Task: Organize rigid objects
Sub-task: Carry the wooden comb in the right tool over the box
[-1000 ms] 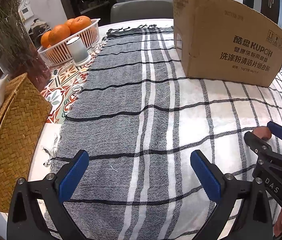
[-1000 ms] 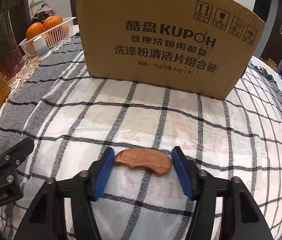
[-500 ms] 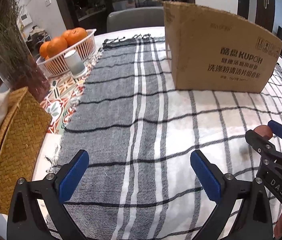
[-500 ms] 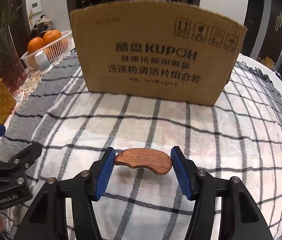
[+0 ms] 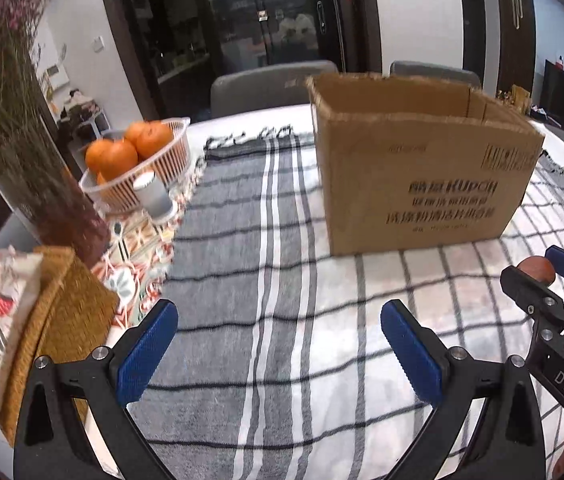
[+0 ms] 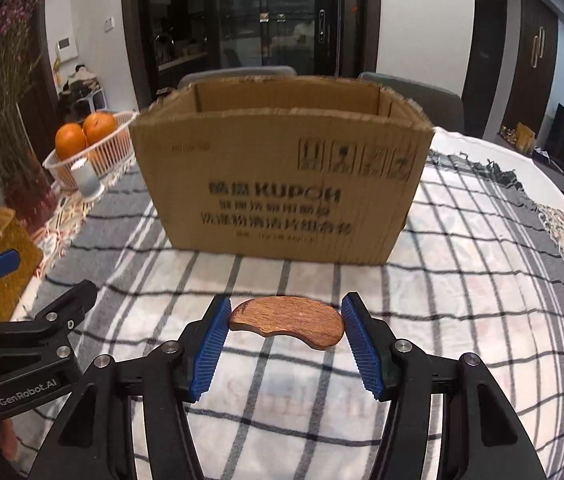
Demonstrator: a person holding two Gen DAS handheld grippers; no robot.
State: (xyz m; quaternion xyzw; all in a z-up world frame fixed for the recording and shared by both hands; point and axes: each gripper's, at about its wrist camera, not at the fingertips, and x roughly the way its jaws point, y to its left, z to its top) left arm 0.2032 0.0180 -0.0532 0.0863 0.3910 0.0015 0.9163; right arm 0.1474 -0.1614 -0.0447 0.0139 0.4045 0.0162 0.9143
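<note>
Above the checked cloth, short of the open cardboard box (image 6: 282, 184), a kidney-shaped wooden piece (image 6: 286, 320) is clamped between the right gripper (image 6: 284, 344) fingers, not yet boxed, while the left gripper (image 5: 277, 344) is spread wide, empty.

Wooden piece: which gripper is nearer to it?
Right. The right gripper grips the wooden piece at both ends; the left gripper is open and empty, off to its left.
</note>
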